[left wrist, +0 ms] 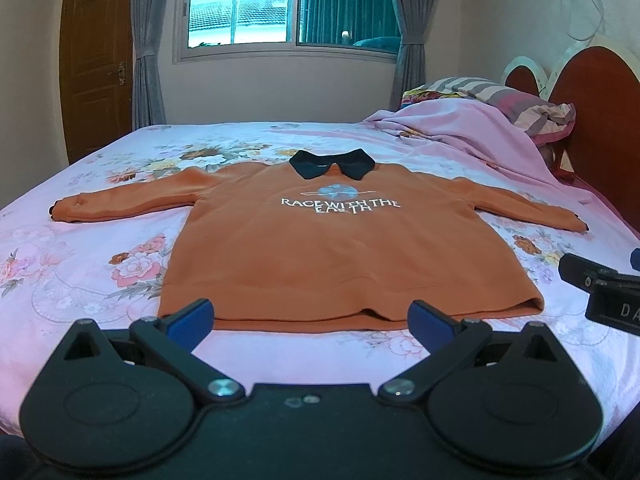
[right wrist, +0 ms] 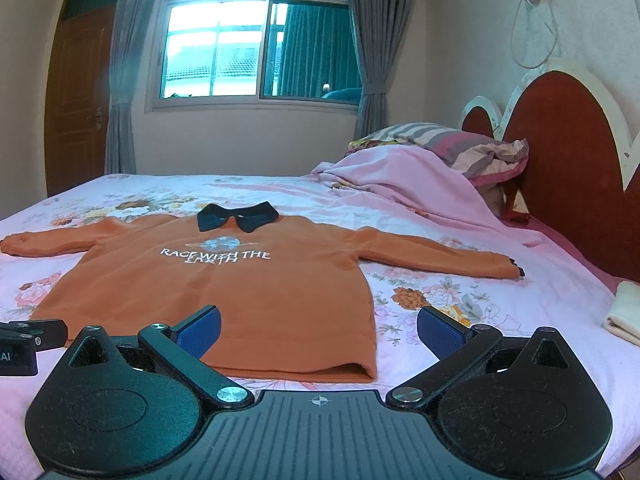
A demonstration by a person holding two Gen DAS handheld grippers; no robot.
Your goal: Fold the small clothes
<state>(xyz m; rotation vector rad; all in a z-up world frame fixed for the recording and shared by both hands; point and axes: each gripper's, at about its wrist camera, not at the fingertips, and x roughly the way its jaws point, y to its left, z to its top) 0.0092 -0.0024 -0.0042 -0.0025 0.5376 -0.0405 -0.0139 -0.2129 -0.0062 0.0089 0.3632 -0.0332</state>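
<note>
An orange long-sleeved sweater point(left wrist: 304, 256) with a dark collar point(left wrist: 332, 165) and white lettering lies flat, front up, sleeves spread, on the floral pink bed sheet point(left wrist: 80, 280). My left gripper point(left wrist: 311, 322) is open and empty, just short of the sweater's bottom hem. The sweater also shows in the right wrist view point(right wrist: 240, 292). My right gripper point(right wrist: 318, 334) is open and empty, near the hem's right corner. Part of the right gripper point(left wrist: 600, 292) shows at the right edge of the left wrist view; part of the left gripper point(right wrist: 28, 340) shows at the left of the right wrist view.
A pink blanket point(right wrist: 400, 184) and striped pillow point(right wrist: 460, 144) lie heaped at the red headboard point(right wrist: 568, 168) on the right. A folded white cloth point(right wrist: 624, 312) sits at the bed's right edge. A window, curtains and a wooden door point(right wrist: 76, 92) are behind the bed.
</note>
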